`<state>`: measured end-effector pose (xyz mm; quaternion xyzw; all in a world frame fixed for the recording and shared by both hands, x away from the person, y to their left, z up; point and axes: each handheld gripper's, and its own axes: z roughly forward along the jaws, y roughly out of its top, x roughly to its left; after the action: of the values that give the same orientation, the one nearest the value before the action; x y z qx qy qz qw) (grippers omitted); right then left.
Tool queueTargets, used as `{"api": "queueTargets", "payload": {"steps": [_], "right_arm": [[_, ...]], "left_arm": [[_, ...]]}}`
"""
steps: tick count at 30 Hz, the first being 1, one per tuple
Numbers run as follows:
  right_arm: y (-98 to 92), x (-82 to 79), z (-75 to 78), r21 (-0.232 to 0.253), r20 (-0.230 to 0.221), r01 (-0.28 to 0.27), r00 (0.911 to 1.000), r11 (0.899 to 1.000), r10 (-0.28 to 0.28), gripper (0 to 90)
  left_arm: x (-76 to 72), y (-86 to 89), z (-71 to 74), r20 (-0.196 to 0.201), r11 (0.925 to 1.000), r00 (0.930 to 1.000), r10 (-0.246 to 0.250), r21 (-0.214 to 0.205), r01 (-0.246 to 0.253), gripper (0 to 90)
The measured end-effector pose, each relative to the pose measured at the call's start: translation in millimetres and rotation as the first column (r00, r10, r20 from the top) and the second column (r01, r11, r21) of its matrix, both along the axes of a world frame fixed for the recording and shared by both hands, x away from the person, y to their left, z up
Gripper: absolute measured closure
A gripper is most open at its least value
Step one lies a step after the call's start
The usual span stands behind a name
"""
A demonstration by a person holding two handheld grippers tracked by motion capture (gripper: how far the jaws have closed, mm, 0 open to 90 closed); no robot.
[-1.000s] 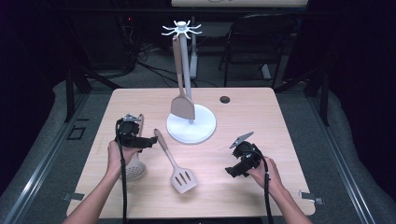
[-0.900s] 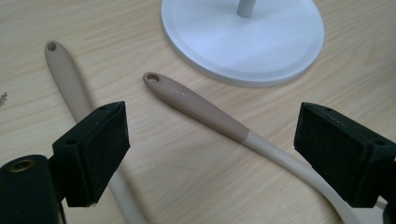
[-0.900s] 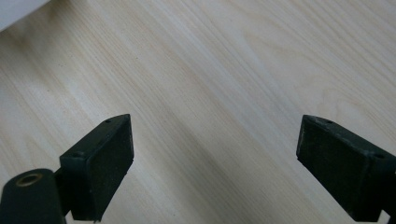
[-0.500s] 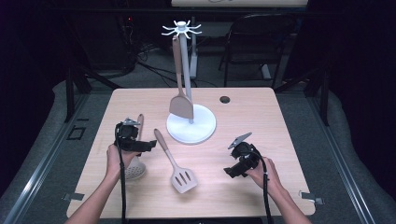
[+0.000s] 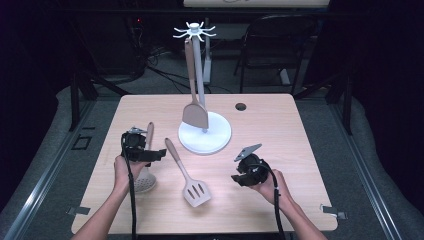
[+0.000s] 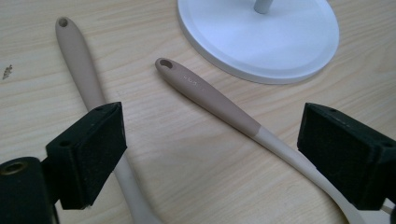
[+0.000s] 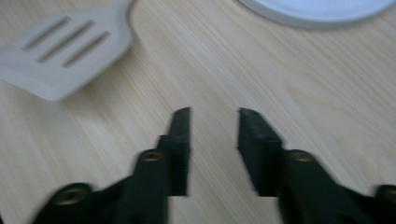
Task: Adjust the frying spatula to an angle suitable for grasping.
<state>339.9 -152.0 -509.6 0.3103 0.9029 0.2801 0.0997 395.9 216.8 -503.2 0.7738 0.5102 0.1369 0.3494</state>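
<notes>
One spatula (image 5: pixel 195 111) hangs on the white rack (image 5: pixel 204 133); two utensils lie on the surface (image 5: pixel 280 130), so the job looks about a third done. The slotted turner (image 5: pixel 188 174) rests just ahead of the right tongs (image 7: pixel 214 140), whose jaws have just been closing (nothing between them), leaving a narrow gap. The left tongs (image 6: pixel 210 147) hover wide open, gripping nothing, straddling the turner's handle; the skimmer (image 6: pixel 83 70) runs beside their left jaw.
</notes>
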Motion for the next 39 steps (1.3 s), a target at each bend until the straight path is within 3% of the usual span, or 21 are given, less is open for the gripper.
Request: {"api": "queueTargets", "payload": {"steps": [2, 6, 11, 14, 19, 25, 27, 31, 32, 36, 39], "right_arm": [[10.5, -5.1, 3.8, 0.027, 0.012, -0.03, 0.9995, 0.999, 0.03, 90.0], [36.5, -15.0, 6.4, 0.066, 0.024, -0.093, 0.9956, 0.994, 0.091, 90.0], [67.5, -25.2, 2.1, 0.111, 0.003, -0.157, 0.9875, 0.981, 0.158, 90.0], [79.2, -32.6, -3.3, 0.109, 0.007, -0.2, 0.9796, 0.974, 0.201, 90.0], [86.7, -38.0, -9.6, 0.098, -0.03, -0.24, 0.9692, 0.966, 0.244, 90.0], [91.7, -39.4, -24.6, 0.043, -0.064, -0.278, 0.9578, 0.96, 0.28, 90.0], [93.3, -38.9, -32.0, 0.05, -0.075, -0.282, 0.9554, 0.958, 0.286, 90.0], [95.9, -37.9, -46.0, 0.018, -0.122, -0.283, 0.9511, 0.959, 0.284, 90.0], [95.2, -37.5, -48.6, 0.033, -0.121, -0.28, 0.9517, 0.959, 0.282, 90.0], [93.6, -34.6, -49.2, 0.043, -0.131, -0.284, 0.9489, 0.958, 0.287, 90.0], [93.1, -34.4, -48.9, 0.039, -0.135, -0.284, 0.9485, 0.958, 0.286, 90.0]], "left_arm": [[0.3, 0.4, 0.4, -0.004, 1.0, 1.0, 0.002, -0.005, -0.002, 14.3], [1.9, 1.4, -2.5, -0.015, 0.9998, 0.9999, 0.007, -0.017, -0.008, 14.4], [2.3, 0.5, -3.4, -0.023, 0.9999, 0.9997, -0.005, -0.013, 0.005, 12.7], [2.2, -0.9, -4.1, -0.024, 0.9999, 0.9997, -0.006, -0.011, 0.005, 12.5], [2.0, -3.8, -4.0, -0.014, 0.9999, 0.9999, -0.008, -0.01, 0.008, 13.8], [1.6, -10.0, -6.3, -0.027, 0.9996, 0.9993, -0.026, -0.009, 0.026, 14.0], [2.3, -13.1, -8.8, -0.037, 0.9993, 0.9987, -0.036, -0.008, 0.036, 14.2], [5.1, -21.9, -14.9, -0.063, 0.9984, 0.9965, -0.055, -0.017, 0.054, 14.6], [6.5, -24.3, -16.3, -0.07, 0.9982, 0.9959, -0.057, -0.023, 0.056, 14.8], [13.4, -34.3, -19.9, -0.085, 0.998, 0.9948, -0.056, -0.032, 0.054, 15.4], [18.7, -38.3, -22.8, -0.095, 0.9984, 0.9939, -0.056, -0.014, 0.055, 16.4]]}}
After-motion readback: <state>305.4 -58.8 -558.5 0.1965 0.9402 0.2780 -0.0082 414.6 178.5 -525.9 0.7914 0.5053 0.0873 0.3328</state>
